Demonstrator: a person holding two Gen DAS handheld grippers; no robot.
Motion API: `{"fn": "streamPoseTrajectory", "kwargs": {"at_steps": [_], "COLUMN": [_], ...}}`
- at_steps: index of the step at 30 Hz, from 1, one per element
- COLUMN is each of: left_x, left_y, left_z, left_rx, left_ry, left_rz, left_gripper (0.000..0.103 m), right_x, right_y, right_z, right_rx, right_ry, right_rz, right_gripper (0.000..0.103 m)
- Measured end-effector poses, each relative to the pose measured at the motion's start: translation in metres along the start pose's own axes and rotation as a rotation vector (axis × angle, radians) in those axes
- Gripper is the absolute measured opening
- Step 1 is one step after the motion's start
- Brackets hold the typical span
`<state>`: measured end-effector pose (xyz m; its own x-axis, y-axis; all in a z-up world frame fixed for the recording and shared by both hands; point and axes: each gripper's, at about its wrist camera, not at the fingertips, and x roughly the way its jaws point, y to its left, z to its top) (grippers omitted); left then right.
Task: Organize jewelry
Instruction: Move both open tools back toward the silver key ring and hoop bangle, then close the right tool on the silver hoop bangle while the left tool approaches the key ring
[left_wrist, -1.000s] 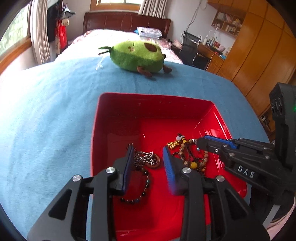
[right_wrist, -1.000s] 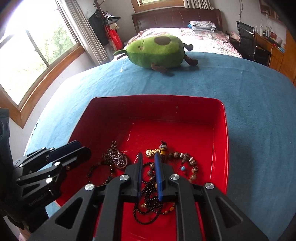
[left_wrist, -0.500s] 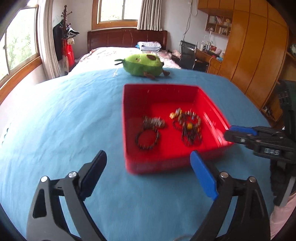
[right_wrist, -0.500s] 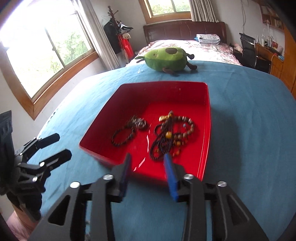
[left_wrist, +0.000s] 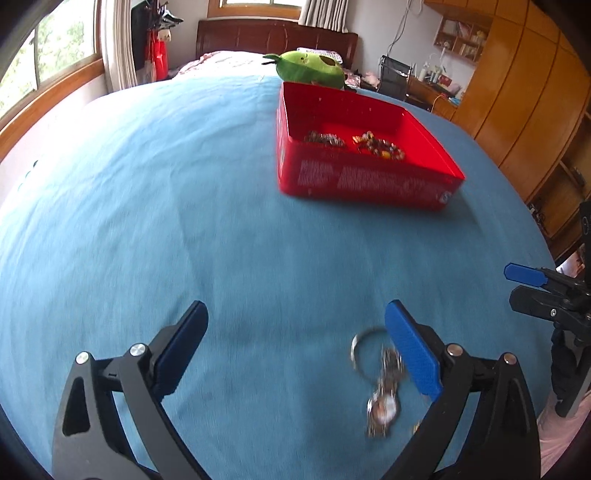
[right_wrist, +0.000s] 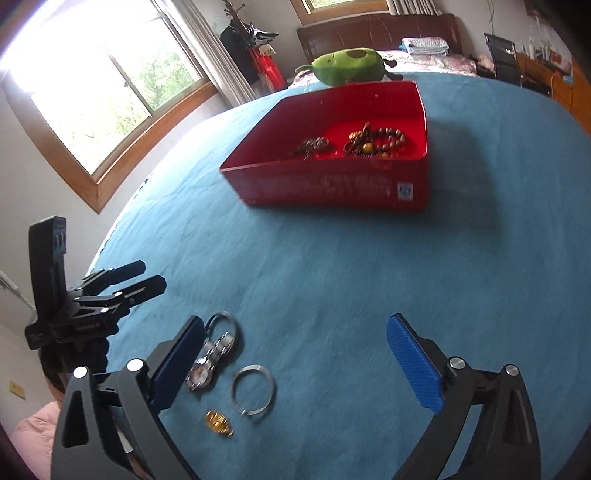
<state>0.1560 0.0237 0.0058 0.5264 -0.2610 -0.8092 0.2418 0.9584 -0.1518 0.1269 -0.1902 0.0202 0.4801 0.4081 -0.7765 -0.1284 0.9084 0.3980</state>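
A red box (left_wrist: 369, 181) on the blue cloth holds bead bracelets (left_wrist: 376, 146) and a chain necklace (left_wrist: 323, 137). My left gripper (left_wrist: 295, 321) hovers well short of it, its jaws opening wide with nothing gripped. A blurred silver watch (left_wrist: 384, 402) and a ring (left_wrist: 365, 343) lie by its right finger. My right gripper (right_wrist: 295, 332) is also opening wide and holds nothing. Below it on the cloth lie the watch (right_wrist: 210, 358), a silver bangle (right_wrist: 254, 391) and a small gold piece (right_wrist: 218, 422). Each gripper shows in the other's view, the left gripper (right_wrist: 125, 280) there at the left edge.
A green plush toy (right_wrist: 347, 66) sits behind the red box (right_wrist: 332, 184). The blue cloth (left_wrist: 166, 203) stretches wide to the left. A window (right_wrist: 110, 81) lies left, wooden wardrobes (left_wrist: 524, 92) right. A pink sleeve (right_wrist: 33, 432) shows at the near edge.
Both grippers have pulled back out of the red box toward the near edge, and their jaws went from nearly shut to wide. The bracelets stayed in the box; the watch and bangles came into view.
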Motion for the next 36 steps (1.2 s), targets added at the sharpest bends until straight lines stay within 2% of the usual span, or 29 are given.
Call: {"fn": "streamPoseTrajectory", "kwargs": {"at_steps": [6, 13, 19, 25, 27, 29, 32, 36], "left_x": [-0.009, -0.013, -0.015, -0.01, -0.009, -0.008, -0.004, 0.0], "left_y": [0.005, 0.019, 0.027, 0.035, 0.035, 0.036, 0.035, 0.033], "left_z": [-0.033, -0.052, -0.061, -0.061, -0.06, -0.059, -0.056, -0.054], "left_rx": [-0.041, -0.09, -0.091, -0.103, -0.101, -0.098, -0.092, -0.078], "left_ry": [0.021, 0.025, 0.021, 0.028, 0.023, 0.018, 0.022, 0.03], "left_rz": [-0.02, 0.013, 0.046, 0.06, 0.069, 0.074, 0.061, 0.059], "left_gripper": [0.096, 0.096, 0.096, 0.096, 0.096, 0.096, 0.096, 0.096], "right_x": [0.002, 0.004, 0.011, 0.02, 0.021, 0.024, 0.03, 0.035], "right_y": [0.006, 0.01, 0.012, 0.012, 0.014, 0.016, 0.019, 0.019], "right_z": [-0.025, -0.042, -0.048, -0.046, -0.046, -0.045, -0.046, -0.046], "right_rx": [0.008, -0.005, -0.018, -0.019, -0.026, -0.035, -0.043, -0.048], "right_ry": [0.03, 0.018, 0.024, 0.036, 0.043, 0.059, 0.077, 0.102], "right_rz": [0.017, 0.04, 0.046, 0.058, 0.073, 0.084, 0.089, 0.071], "right_gripper": [0.099, 0.099, 0.091, 0.077, 0.06, 0.052, 0.041, 0.033]}}
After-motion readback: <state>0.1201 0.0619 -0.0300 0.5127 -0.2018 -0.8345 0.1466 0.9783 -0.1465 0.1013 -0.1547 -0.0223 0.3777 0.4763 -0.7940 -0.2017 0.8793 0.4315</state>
